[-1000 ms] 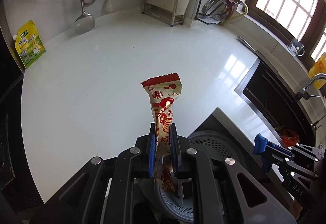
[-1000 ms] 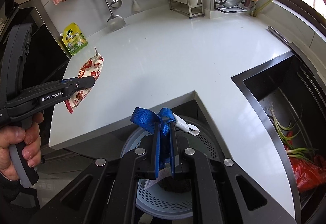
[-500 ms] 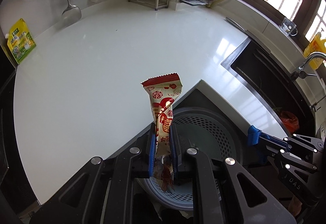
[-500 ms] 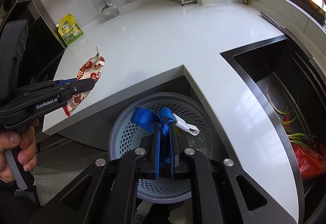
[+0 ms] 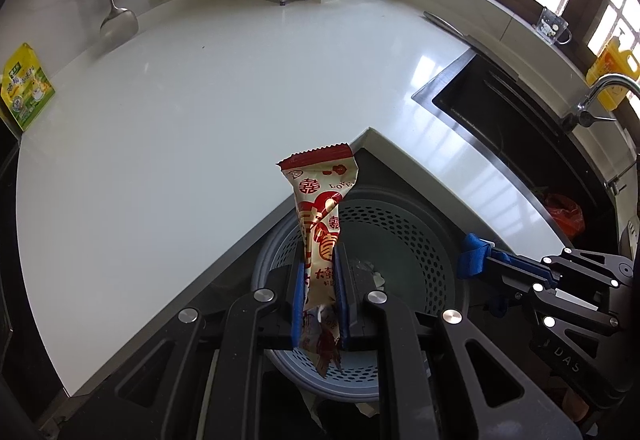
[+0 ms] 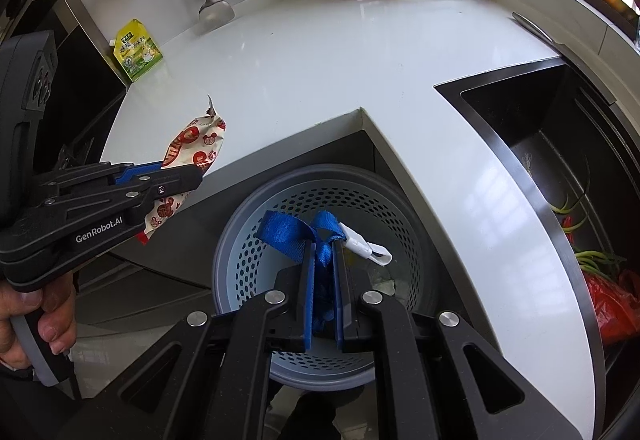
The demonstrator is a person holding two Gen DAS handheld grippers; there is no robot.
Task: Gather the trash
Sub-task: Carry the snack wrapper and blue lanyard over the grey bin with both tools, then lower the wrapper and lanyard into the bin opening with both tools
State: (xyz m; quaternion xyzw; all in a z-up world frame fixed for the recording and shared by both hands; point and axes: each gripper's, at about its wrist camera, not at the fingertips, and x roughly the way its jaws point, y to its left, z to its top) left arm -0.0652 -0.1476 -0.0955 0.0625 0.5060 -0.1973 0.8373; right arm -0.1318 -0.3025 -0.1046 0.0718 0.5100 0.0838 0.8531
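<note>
White countertop (image 5: pixel 180 120) around a perforated grey bin (image 6: pixel 248 240), dark sink (image 6: pixel 560 168) alongside

"LOVE" reads in red on the snack wrapper (image 5: pixel 320 224), beside red Chinese characters. At nine o'clock in the right wrist view, "GenRobot.AI" sits white on the left gripper (image 6: pixel 176 176). "DAS" marks the right gripper (image 5: pixel 476 256) at four o'clock.

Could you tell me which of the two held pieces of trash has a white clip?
The blue strap in the right tongs; the snack wrapper in the left tongs has none.
</note>
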